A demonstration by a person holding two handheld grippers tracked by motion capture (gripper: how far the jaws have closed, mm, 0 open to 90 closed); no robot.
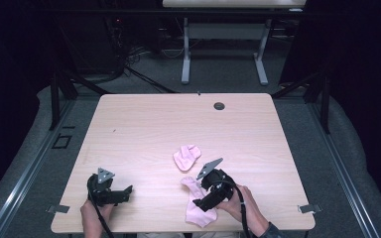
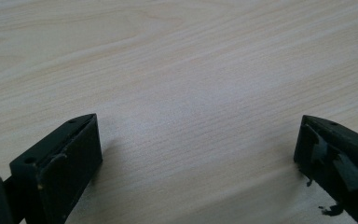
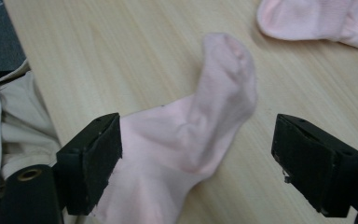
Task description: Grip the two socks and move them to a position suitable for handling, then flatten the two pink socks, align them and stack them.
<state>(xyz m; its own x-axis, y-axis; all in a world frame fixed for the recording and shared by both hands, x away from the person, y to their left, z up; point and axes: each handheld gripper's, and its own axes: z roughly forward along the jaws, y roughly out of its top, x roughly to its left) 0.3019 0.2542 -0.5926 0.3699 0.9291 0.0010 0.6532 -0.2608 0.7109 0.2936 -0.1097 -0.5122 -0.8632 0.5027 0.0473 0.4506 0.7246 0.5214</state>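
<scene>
Near sock (image 3: 186, 135): pale pink, lying flat on the tabletop (image 1: 144, 129) close to the front edge, right of centre, its toe end pointing away from the person. In the high view the same sock (image 1: 198, 210) sits partly under the right tongs (image 1: 204, 197).

Right tongs (image 3: 196, 154): jaws wide apart, straddling the sock. The left jaw touches or overlaps the sock's edge; the right jaw stands clear of it over bare wood. Nothing is clamped.

Second sock (image 1: 186, 157): same pink, crumpled, just beyond the first toward the middle of the tabletop, apart from it. In the right gripper view it lies at the top right (image 3: 317, 21).

Left tongs (image 1: 110, 191): near the front left of the tabletop, well apart from both socks. In the left gripper view the left tongs (image 2: 198, 149) have jaws spread wide over bare wood, holding nothing.

A dark round grommet (image 1: 219, 106) sits near the far edge.
</scene>
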